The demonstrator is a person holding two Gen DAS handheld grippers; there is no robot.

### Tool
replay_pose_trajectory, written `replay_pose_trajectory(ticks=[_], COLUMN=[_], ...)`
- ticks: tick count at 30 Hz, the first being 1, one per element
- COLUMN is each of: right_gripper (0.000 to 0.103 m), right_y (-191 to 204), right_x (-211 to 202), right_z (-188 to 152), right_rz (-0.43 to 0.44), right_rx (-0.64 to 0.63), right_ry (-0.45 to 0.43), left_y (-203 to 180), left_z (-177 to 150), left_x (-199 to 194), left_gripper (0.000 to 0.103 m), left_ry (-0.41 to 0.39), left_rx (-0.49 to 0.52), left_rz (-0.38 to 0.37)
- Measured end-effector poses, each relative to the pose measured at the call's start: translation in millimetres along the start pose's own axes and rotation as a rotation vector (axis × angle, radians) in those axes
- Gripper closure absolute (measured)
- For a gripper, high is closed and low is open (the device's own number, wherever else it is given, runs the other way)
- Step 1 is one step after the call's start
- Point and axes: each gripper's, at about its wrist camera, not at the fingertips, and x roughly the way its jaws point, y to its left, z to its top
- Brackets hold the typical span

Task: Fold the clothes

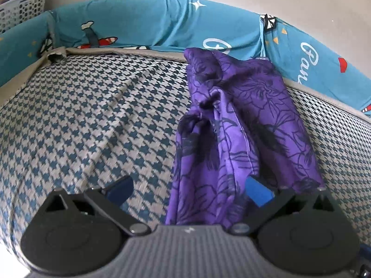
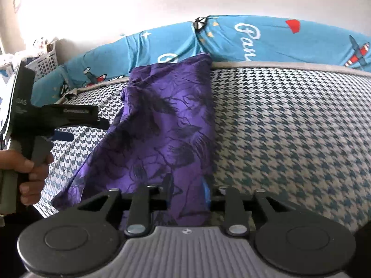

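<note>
Houndstooth bedding (image 1: 92,120) in teal and grey covers the whole work surface, a mattress-like pad with a grey piped edge, and behind it runs a turquoise bumper cushion (image 1: 143,23) printed with little planes, stars and white script lettering, all up against a plain pale wall. Off in the far left corner of the left wrist view there's a white perforated laundry basket (image 1: 20,9). So the thing being folded is a purple garment (image 1: 243,120) with a dark floral line print, lying in a long bunched strip that runs from the bumper cushion back toward the cameras, creased and gathered down the middle. The left gripper (image 1: 189,191) has its fingers spread wide apart, one blue pad over bare bedding and the other resting on or just over the near end of the purple cloth, nothing actually pinched between them. From the right wrist view you can see that same left gripper (image 2: 67,127) out to the side, held by a person's hand (image 2: 30,173) wrapped around the handle, tips right at the left edge of the fabric. The right gripper (image 2: 185,199) looks closed down on the near end of the garment (image 2: 167,120), cloth bunched up between the fingers with a sliver of blue pad showing beside it.
</note>
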Motion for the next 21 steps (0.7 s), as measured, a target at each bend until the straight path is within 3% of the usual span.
replay_pose_trajectory(ticks=[14, 21], right_gripper=[0.07, 0.069], right_y=[-17, -17], right_x=[53, 78], right_z=[60, 75], right_rz=[0.017, 0.021], right_rx=[-0.053, -0.055], right_ry=[-0.012, -0.006], left_y=[5, -2], left_z=[30, 41], left_x=[26, 39], left_gripper=[0.0, 0.001], left_ry=[-0.023, -0.022], left_rx=[-0.003, 0.028], left_rz=[-0.117, -0.138])
